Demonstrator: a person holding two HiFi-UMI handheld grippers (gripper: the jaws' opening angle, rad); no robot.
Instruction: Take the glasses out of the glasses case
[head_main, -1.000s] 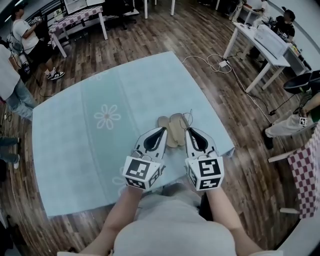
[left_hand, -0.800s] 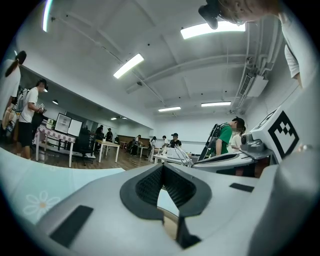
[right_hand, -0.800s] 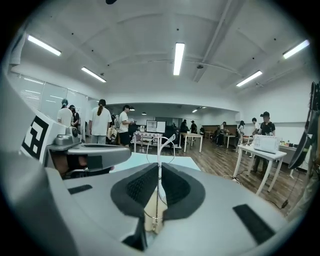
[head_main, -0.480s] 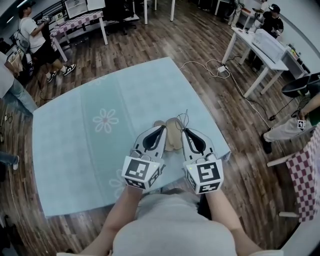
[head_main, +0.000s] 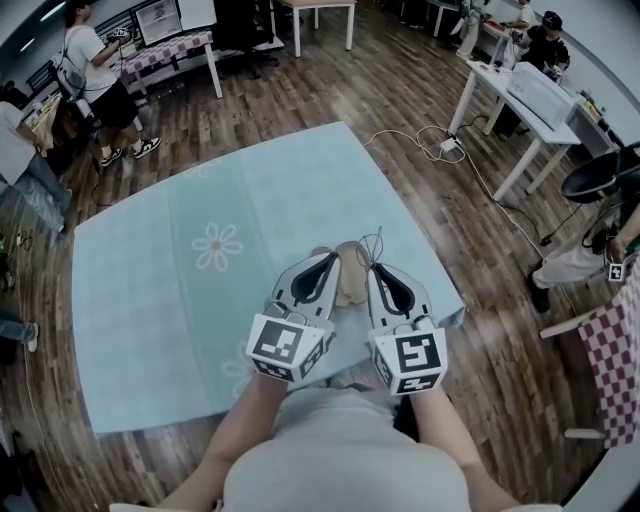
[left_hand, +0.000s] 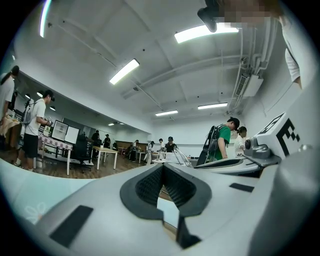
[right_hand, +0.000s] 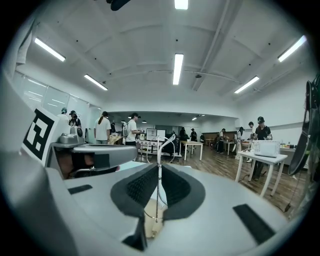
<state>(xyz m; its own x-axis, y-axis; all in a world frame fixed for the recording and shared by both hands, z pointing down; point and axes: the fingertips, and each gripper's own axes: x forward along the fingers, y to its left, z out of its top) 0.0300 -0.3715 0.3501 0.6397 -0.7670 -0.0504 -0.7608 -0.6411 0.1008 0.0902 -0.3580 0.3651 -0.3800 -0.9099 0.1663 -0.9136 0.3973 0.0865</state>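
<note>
Plainly our right gripper (head_main: 372, 268) pinches the wire-thin glasses (right_hand: 158, 150); our left gripper (head_main: 327, 262) is clenched, seemingly empty; glasses case (head_main: 347, 286) half hidden

Pale blue flower-printed tablecloth (head_main: 200, 270) looked soft, matt cloth, and the beige oval glasses case (head_main: 350, 282) read matt, leathery. Thin wire-framed glasses (right_hand: 157, 180) gleamed metallic between ribbed black rubbery pads (right_hand: 139, 186). The brown plank floor (head_main: 300, 90) showed wood with a sheen.
</note>
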